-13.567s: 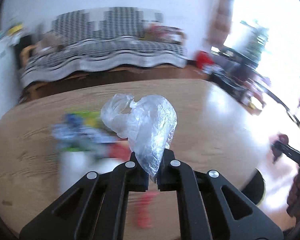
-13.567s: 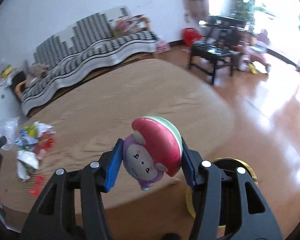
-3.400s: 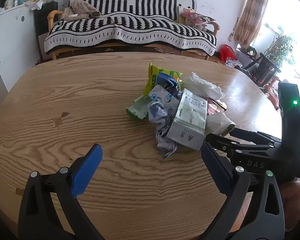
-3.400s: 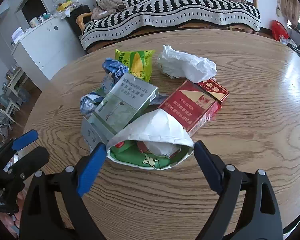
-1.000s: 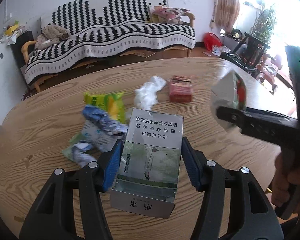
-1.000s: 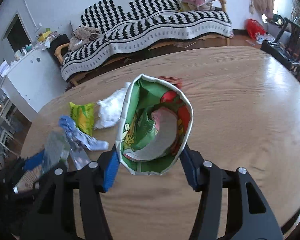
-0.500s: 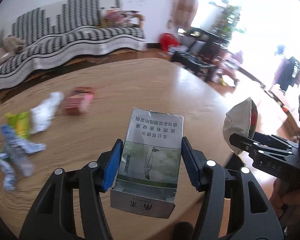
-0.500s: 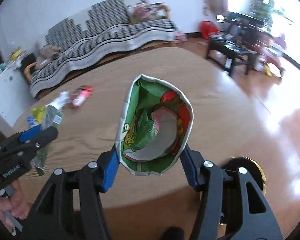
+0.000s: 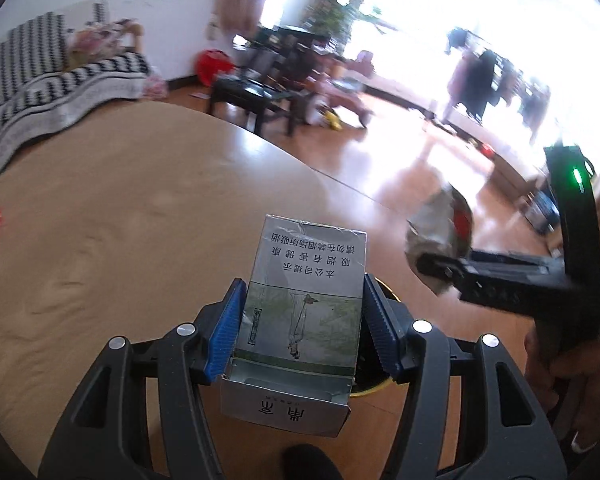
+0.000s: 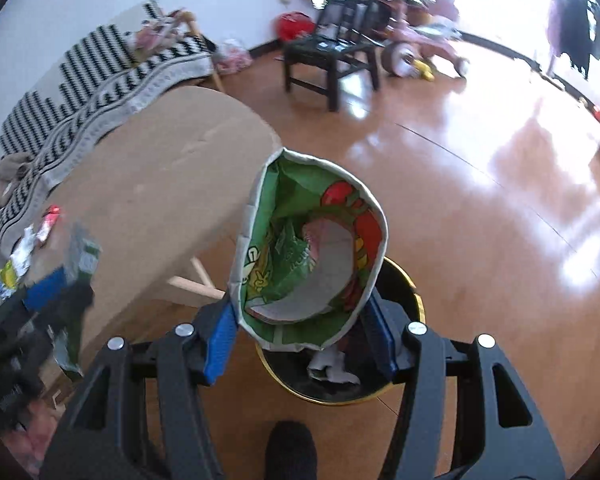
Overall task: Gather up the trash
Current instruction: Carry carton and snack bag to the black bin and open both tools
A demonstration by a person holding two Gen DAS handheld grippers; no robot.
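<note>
Carton (image 9: 304,300) silver-grey, open-ended; snack bag (image 10: 308,264) green, gaping.

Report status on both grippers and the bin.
Left gripper shut on grey box. Right gripper shut on green bag, over bin. Nothing blocking.

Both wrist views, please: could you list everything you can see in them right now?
cigarette box: one, grey-silver, clamped in the left gripper.
snack bag: one, green with white rim, open, clamped in the right gripper.
trash bin: one, black with gold rim, on the floor below the bag; paper scraps inside.
table: one, oval, wood.
leftover litter: several pieces, red, white, yellow, at the table's far end.
sofa: one, black-and-white striped, by the wall.
dark side table: one, on the floor.
hand: one, holding the right gripper.
</note>
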